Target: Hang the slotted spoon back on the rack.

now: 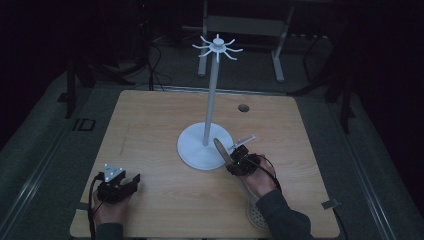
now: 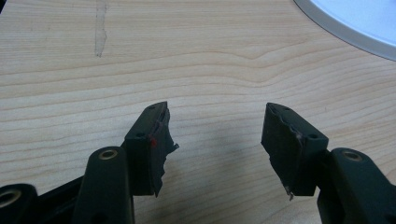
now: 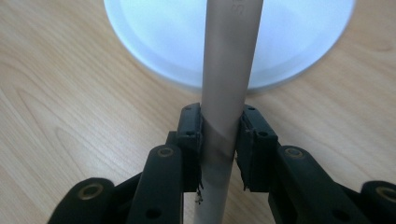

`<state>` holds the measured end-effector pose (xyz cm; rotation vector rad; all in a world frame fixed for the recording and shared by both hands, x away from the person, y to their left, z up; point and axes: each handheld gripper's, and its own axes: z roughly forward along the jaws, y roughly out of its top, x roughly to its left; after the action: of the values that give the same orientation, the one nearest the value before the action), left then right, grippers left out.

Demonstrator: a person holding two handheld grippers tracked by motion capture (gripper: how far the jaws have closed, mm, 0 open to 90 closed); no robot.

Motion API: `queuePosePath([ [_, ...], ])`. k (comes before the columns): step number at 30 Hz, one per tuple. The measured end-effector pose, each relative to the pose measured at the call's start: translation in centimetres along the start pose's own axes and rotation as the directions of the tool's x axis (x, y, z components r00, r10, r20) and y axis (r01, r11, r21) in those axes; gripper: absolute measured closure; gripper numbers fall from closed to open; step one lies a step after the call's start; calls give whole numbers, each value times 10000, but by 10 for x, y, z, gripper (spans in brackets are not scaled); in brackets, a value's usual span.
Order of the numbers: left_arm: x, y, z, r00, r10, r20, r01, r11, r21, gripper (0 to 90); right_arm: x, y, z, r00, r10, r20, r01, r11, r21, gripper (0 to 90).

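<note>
A white stand (image 1: pixel 210 100) with a round base (image 1: pixel 195 147) and a ring of curved hooks (image 1: pixel 218 47) at its top rises from the middle of the wooden table (image 1: pixel 150 125). My right gripper (image 1: pixel 233 161) (image 3: pixel 219 116) is shut on the flat grey handle of a utensil (image 3: pixel 229 60). The handle reaches out over the white base (image 3: pixel 154 42). The utensil's perforated head (image 1: pixel 256 216) lies near the table's front edge, beside the person's right sleeve. At the front left my left gripper (image 1: pixel 134 181) (image 2: pixel 215 116) is open over bare wood, with the base's rim (image 2: pixel 345 32) far ahead.
A small round hole (image 1: pixel 243 107) sits in the table's far right part. Metal frame legs (image 1: pixel 278 55) stand on the dark floor behind the table. A piece of tape (image 1: pixel 330 203) marks the front right corner.
</note>
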<state>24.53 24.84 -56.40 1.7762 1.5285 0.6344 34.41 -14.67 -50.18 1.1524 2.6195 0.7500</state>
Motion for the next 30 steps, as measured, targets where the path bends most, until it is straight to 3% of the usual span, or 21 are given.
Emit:
queuePosePath([
  [12,0,0,-1,10000,-3,2,3,10000,-9,421,-10,-2,-22,9984,456,321,-416,9923,-1163,730],
  [17,0,0,0,10000,-1,6,1,10000,-11,421,-16,-2,-35,9961,765,439,-661,9772,-2019,731],
  [30,0,0,-1,10000,16,-5,-16,10000,-4,421,-23,-3,-53,9905,1240,595,-991,9435,-3161,732],
])
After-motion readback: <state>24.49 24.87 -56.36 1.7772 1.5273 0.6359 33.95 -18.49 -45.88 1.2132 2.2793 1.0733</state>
